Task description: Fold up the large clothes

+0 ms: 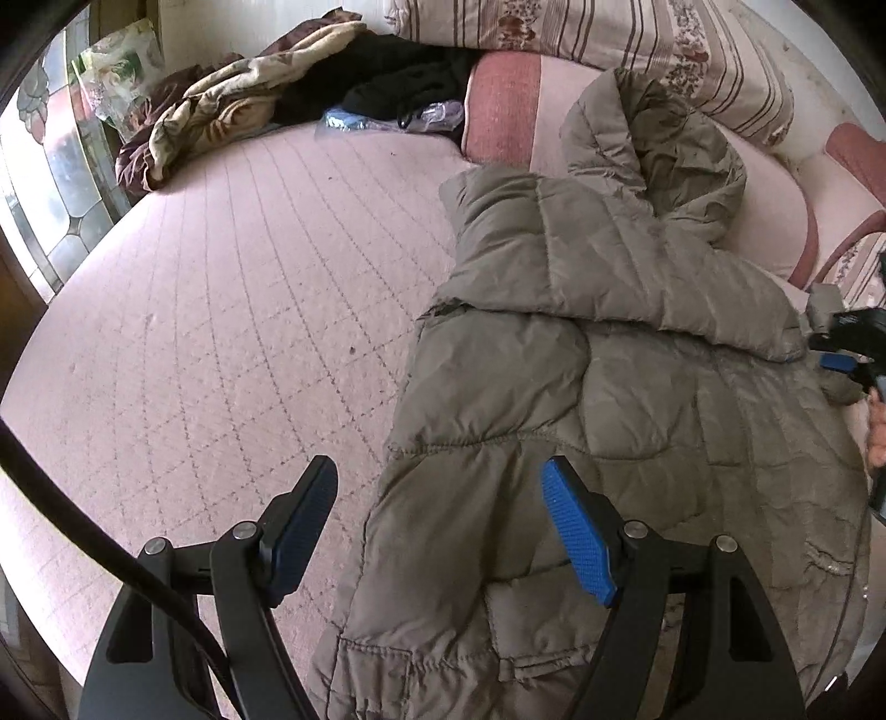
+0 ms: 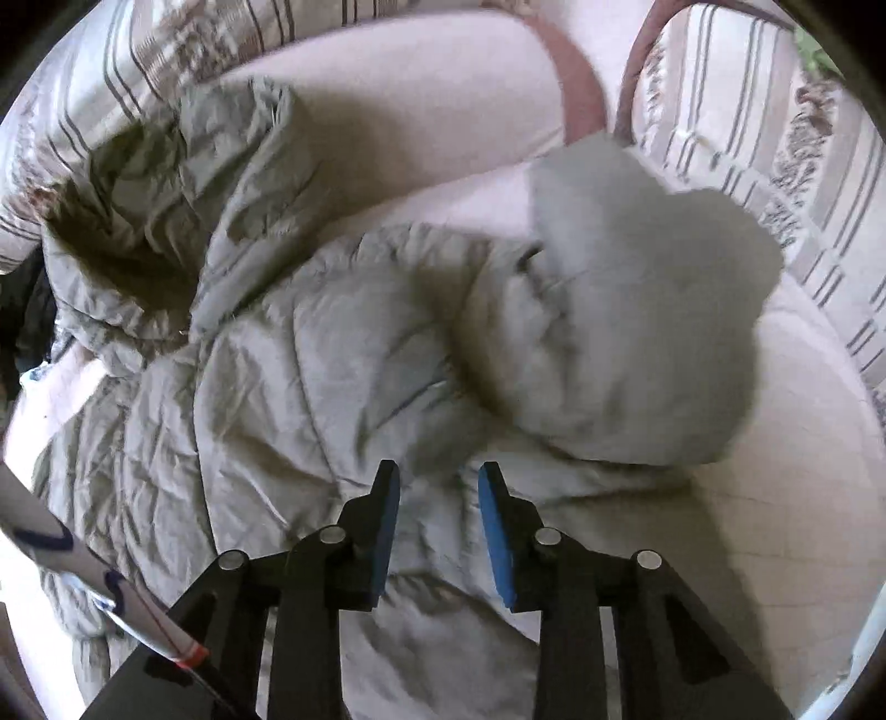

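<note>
A grey-olive quilted puffer jacket [image 1: 609,387] lies on the pink quilted bed [image 1: 221,332], its hood toward the pillows and its left sleeve folded across the chest. My left gripper [image 1: 440,493] is open and empty just above the jacket's lower left edge. My right gripper [image 2: 438,487] is open and empty above the jacket [image 2: 277,387], near its right sleeve [image 2: 637,343], which looks blurred. The right gripper also shows at the right edge of the left wrist view [image 1: 847,354].
Striped floral pillows [image 1: 609,33] and a pink bolster [image 1: 554,111] line the bed's head. A beige and maroon blanket [image 1: 221,105], black clothing [image 1: 398,77] and plastic bags [image 1: 387,119] lie at the far left corner. A stained-glass window [image 1: 50,183] is on the left.
</note>
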The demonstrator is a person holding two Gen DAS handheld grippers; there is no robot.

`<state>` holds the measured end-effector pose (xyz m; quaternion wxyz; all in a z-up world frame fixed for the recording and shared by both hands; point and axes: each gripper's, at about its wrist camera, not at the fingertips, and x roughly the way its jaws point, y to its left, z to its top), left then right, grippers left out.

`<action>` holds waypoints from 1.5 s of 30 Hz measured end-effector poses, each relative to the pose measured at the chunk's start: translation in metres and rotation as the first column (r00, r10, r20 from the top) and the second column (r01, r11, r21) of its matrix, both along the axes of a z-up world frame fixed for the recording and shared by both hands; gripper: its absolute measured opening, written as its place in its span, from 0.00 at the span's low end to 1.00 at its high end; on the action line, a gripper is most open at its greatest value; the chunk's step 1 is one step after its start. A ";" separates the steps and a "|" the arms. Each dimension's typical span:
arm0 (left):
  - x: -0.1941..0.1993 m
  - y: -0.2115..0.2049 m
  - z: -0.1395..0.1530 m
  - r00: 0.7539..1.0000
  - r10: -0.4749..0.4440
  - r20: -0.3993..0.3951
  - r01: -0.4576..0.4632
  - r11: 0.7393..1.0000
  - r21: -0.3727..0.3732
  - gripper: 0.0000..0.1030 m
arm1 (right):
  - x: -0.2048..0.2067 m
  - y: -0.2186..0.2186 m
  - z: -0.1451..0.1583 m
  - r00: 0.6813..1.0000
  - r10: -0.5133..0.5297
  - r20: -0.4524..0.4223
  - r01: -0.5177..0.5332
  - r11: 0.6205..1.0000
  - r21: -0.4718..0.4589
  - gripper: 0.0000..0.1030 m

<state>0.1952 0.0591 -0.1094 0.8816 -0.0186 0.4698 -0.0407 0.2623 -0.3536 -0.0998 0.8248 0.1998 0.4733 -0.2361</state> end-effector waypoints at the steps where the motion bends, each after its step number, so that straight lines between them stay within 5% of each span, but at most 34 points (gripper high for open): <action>1: -0.002 -0.001 0.002 1.000 -0.002 0.002 0.002 1.000 -0.012 0.73 | -0.013 -0.006 0.012 1.000 0.001 0.016 -0.001 1.000 -0.007 0.31; 7: -0.018 -0.011 0.012 1.000 -0.020 0.006 0.021 0.996 -0.087 0.73 | -0.095 -0.066 0.075 0.991 -0.105 0.081 0.115 0.985 -0.128 0.37; 10: -0.031 -0.018 0.022 0.998 -0.044 0.041 0.049 0.992 -0.118 0.73 | -0.144 -0.112 0.100 0.959 -0.234 0.157 0.261 0.948 -0.181 0.63; 12: -0.039 -0.025 0.028 0.996 -0.068 0.059 0.076 0.986 -0.145 0.73 | -0.164 -0.135 0.104 0.940 -0.288 0.183 0.317 0.936 -0.152 0.71; 17: -0.043 -0.043 0.024 0.992 -0.121 0.044 0.127 0.971 -0.203 0.73 | -0.197 -0.198 0.077 0.904 -0.401 0.152 0.401 0.916 0.031 0.71; 23: -0.028 -0.057 0.006 0.992 -0.125 0.014 0.126 0.975 -0.181 0.73 | -0.178 -0.237 0.021 0.889 -0.438 0.132 0.415 0.894 0.167 0.56; 33: -0.003 -0.071 -0.016 0.986 -0.165 -0.026 0.157 0.968 -0.197 0.73 | -0.096 -0.306 -0.061 0.845 -0.516 0.141 0.447 0.826 0.344 0.55; 37: 0.003 -0.075 -0.025 0.984 -0.170 -0.047 0.159 0.970 -0.184 0.73 | -0.068 -0.321 -0.060 0.837 -0.520 0.171 0.453 0.833 0.318 0.54; 39: 0.003 -0.079 -0.027 0.984 -0.175 -0.043 0.167 0.974 -0.156 0.73 | -0.058 -0.326 -0.057 0.847 -0.511 0.148 0.460 0.843 0.280 0.15; 41: 0.001 -0.081 -0.026 0.983 -0.182 -0.034 0.175 0.975 -0.139 0.73 | -0.057 -0.330 -0.049 0.847 -0.508 0.153 0.456 0.845 0.280 0.11; 45: -0.002 -0.076 -0.017 0.982 -0.188 -0.022 0.181 0.967 -0.177 0.73 | -0.066 -0.322 0.006 0.855 -0.488 0.178 0.471 0.873 0.128 0.06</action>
